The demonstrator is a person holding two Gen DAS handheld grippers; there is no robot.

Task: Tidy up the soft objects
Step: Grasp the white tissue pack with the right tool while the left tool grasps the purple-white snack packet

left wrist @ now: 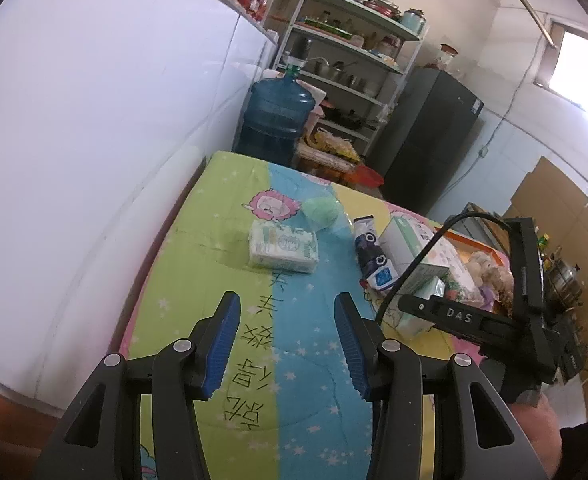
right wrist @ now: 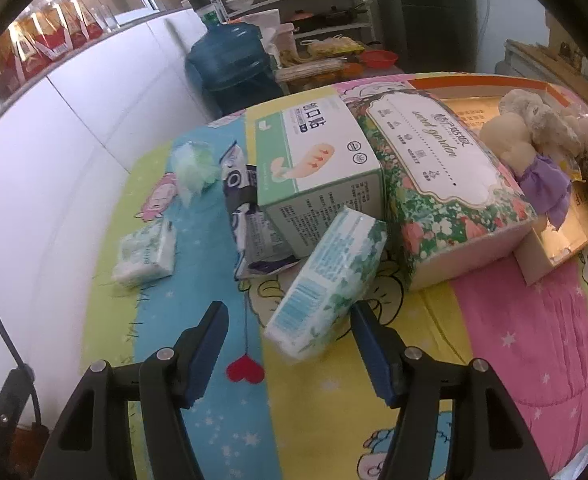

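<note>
The right hand-held gripper (right wrist: 290,354) is wide open around the near end of a tilted tissue pack (right wrist: 328,280) leaning on a green box (right wrist: 318,168), while the left hand-held gripper (left wrist: 288,346) hangs open and empty over the colourful quilt (left wrist: 198,264), near another tissue pack (left wrist: 284,248)

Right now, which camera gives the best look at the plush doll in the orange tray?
The right wrist view: the plush doll lies in plain sight in the orange tray, purple cloth visible. In the left wrist view the doll is a small blur at the frame's edge, partly behind the right claw.
</note>
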